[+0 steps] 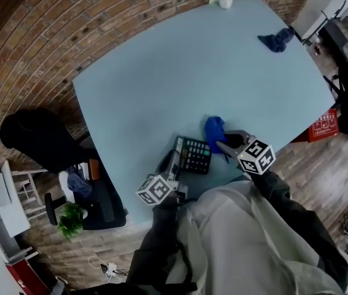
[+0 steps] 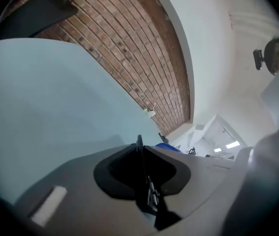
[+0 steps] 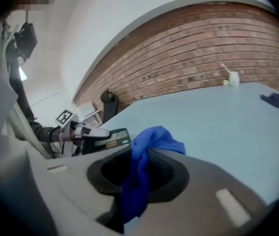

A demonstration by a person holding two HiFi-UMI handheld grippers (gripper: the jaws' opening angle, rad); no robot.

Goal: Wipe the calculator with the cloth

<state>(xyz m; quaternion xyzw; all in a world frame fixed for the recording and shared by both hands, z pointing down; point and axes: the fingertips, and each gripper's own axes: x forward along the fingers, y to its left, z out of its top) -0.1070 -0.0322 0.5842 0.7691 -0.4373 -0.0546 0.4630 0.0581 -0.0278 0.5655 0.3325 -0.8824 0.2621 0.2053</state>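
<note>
Table (image 1: 161,60): calculator (image 1: 193,155) lies near its front edge. Left gripper (image 1: 172,166), jaws narrow, pinches the calculator's left edge; this thin hold may slip under wiping pressure. Right gripper (image 1: 226,145), just right of the calculator, clamps the blue cloth (image 1: 214,129); the loose bunch may pull free.

Your pale blue table (image 1: 161,72) has a white cup (image 1: 225,0) at its far edge and a dark rag (image 1: 276,40) near a corner.
</note>
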